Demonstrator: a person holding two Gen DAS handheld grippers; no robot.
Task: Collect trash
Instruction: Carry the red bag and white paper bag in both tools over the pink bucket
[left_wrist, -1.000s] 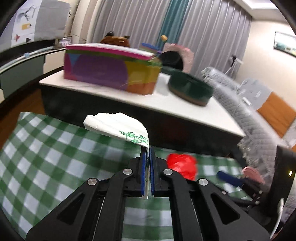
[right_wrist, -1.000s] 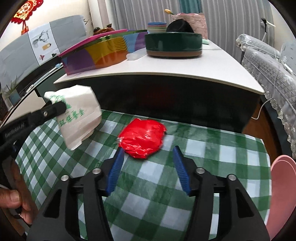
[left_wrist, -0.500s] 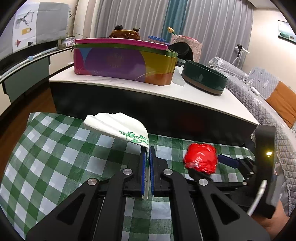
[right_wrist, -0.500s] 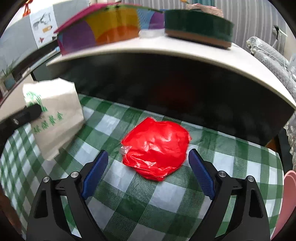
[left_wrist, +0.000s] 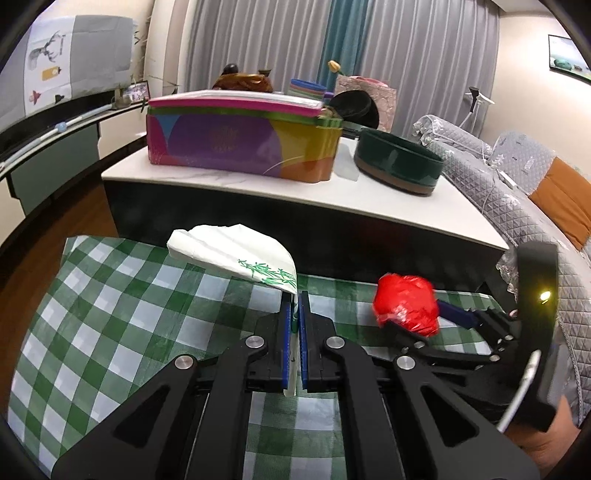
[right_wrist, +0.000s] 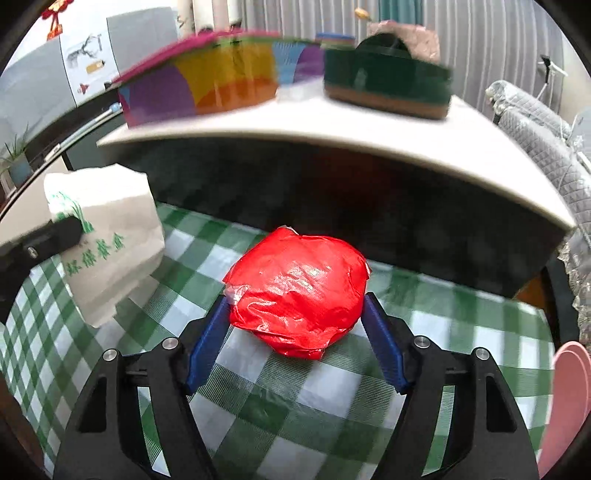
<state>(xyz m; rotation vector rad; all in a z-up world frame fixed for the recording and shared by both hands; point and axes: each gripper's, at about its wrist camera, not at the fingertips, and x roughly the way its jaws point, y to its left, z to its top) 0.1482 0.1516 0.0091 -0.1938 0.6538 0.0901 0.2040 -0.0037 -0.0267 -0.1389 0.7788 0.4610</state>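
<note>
My left gripper (left_wrist: 294, 317) is shut on the edge of a white paper bag (left_wrist: 236, 256) with green print, held above the green checked cloth (left_wrist: 110, 317). The bag also shows at the left of the right wrist view (right_wrist: 110, 236). A crumpled red plastic wrapper (right_wrist: 299, 291) sits between the blue pads of my right gripper (right_wrist: 295, 332), whose jaws have closed onto its sides. In the left wrist view the red wrapper (left_wrist: 406, 304) appears raised off the cloth in the right gripper (left_wrist: 436, 314).
A low white-topped table (left_wrist: 369, 203) stands behind the cloth with a colourful box (left_wrist: 240, 147) and a dark green round tin (left_wrist: 399, 166). A grey quilted sofa (left_wrist: 517, 177) is on the right. A pink plate (right_wrist: 569, 398) lies at the cloth's right edge.
My right gripper moved forward around the red wrapper and its jaws narrowed onto it; the wrapper now appears lifted. My left gripper kept holding the paper bag.
</note>
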